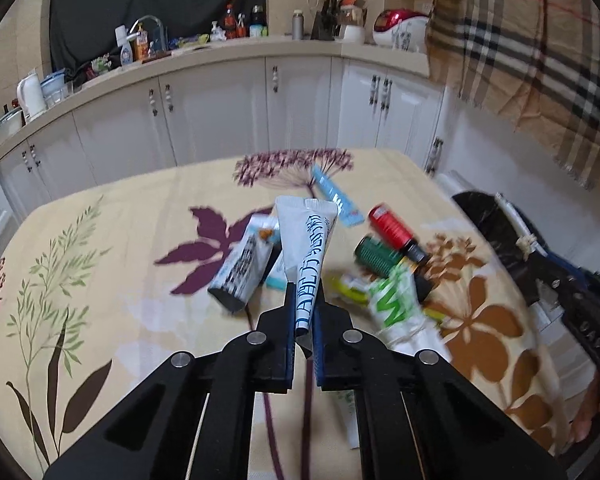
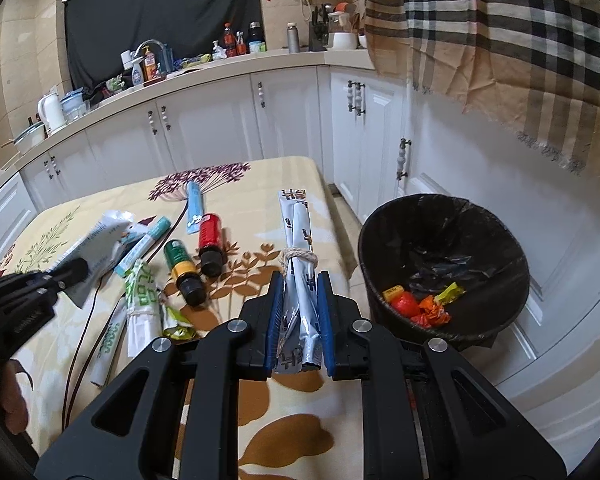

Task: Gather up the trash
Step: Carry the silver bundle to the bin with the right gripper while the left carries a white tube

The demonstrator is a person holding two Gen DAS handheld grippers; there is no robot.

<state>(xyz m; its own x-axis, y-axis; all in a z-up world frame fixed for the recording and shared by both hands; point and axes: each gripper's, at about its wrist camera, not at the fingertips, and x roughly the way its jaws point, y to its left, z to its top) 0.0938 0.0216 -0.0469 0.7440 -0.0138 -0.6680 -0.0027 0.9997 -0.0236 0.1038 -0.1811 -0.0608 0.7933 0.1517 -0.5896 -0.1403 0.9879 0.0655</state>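
Note:
My left gripper (image 1: 304, 294) is shut on a white tube with blue lettering (image 1: 309, 248), held a little above the floral tablecloth (image 1: 100, 280). From the right wrist view that gripper (image 2: 66, 274) shows at the left with the tube (image 2: 96, 244) in it. My right gripper (image 2: 299, 284) is shut on a silver-white wrapper bundle tied with string (image 2: 298, 216), beside the table's right edge. A black-lined bin (image 2: 366, 248) stands on the floor right of the table, with orange and yellow wrappers (image 2: 424, 306) inside.
On the cloth lie a red bottle (image 2: 210, 236), a green bottle (image 2: 178, 258), a blue sachet (image 2: 194, 206), a green-and-white wrapper (image 2: 142, 292) and a grey-white pack (image 1: 244, 264). White cabinets (image 2: 220, 120) line the back. A plaid cloth (image 2: 500, 40) hangs at the upper right.

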